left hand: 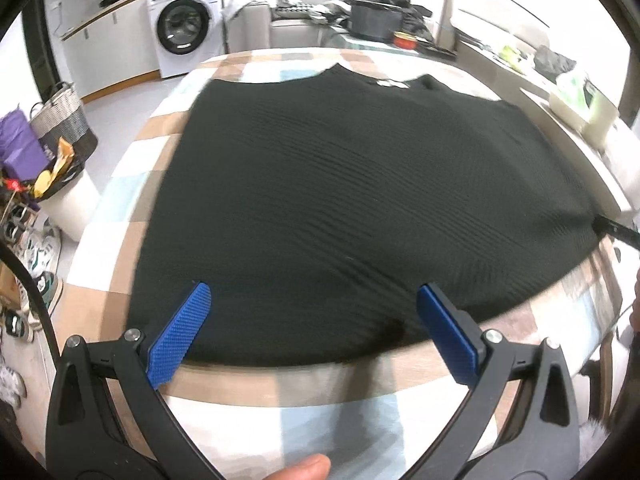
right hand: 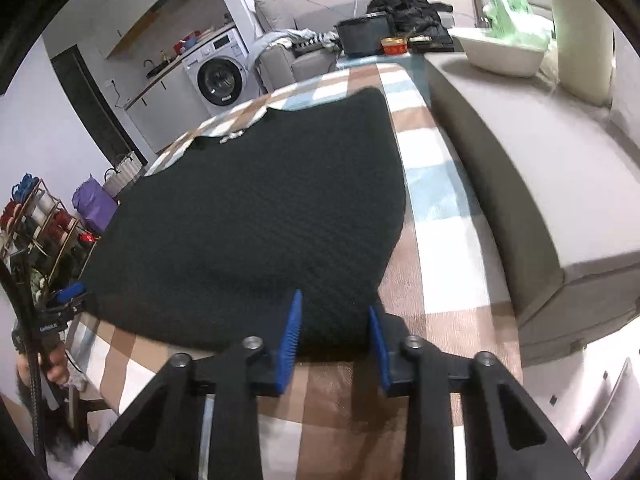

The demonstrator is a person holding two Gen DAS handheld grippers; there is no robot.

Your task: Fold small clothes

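The black knit top [left hand: 360, 200] lay flat and unfolded on the checkered cloth [left hand: 336, 412], my left gripper [left hand: 312, 308] wide open over its hem, my right gripper [right hand: 334, 320] narrowed around the hem corner, so every fold remained.

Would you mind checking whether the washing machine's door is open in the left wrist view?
No, the washing machine stands behind the checked table with its round door shut flat against its front.
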